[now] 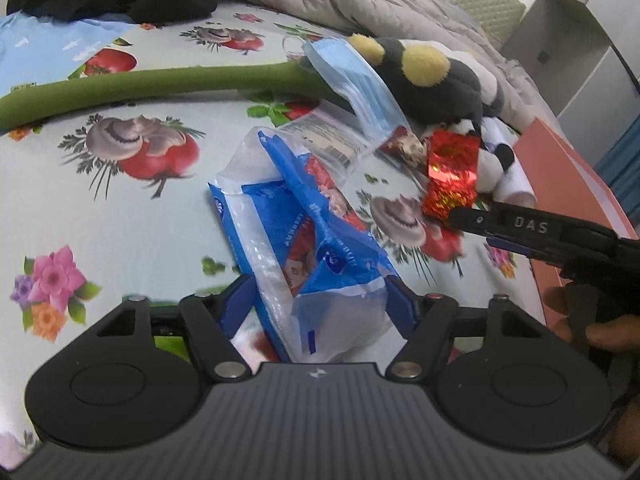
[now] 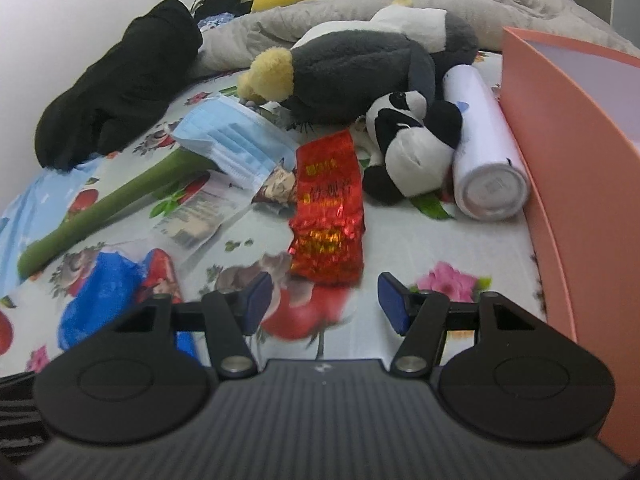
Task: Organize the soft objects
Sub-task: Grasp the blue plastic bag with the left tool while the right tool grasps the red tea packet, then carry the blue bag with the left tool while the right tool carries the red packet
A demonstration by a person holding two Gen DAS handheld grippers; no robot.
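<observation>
Left gripper [image 1: 320, 304] low over floral sheet [image 1: 132, 216], clamped on blue-and-clear wipes packet [image 1: 308, 240]; right gripper [image 2: 324, 300] spread wide, gripping nothing, just near of red foil pouch [image 2: 328, 208]. Right view only: white cylinder [image 2: 484, 156] against pink box [image 2: 568, 184], panda plush [image 2: 408, 148] touching it. Beyond: face mask [image 2: 236, 140], green tube [image 2: 108, 208], grey plush [image 2: 352, 72], black garment [image 2: 120, 84].

Right wrist view: foil packet [image 2: 328, 212] lies at frame centre on the bed [image 2: 460, 248]. Panda plush [image 2: 408, 148] sits right of it, touching the cylinder [image 2: 484, 148], which lies against the box wall [image 2: 568, 168] at the right edge. Large plush [image 2: 360, 72] lies behind both. Face mask [image 2: 236, 140] lies left of the packet, over the padded rod [image 2: 104, 216]. Dark bundle [image 2: 120, 84] at upper left. Left wrist view: tissue pack [image 1: 316, 248] at centre.
</observation>
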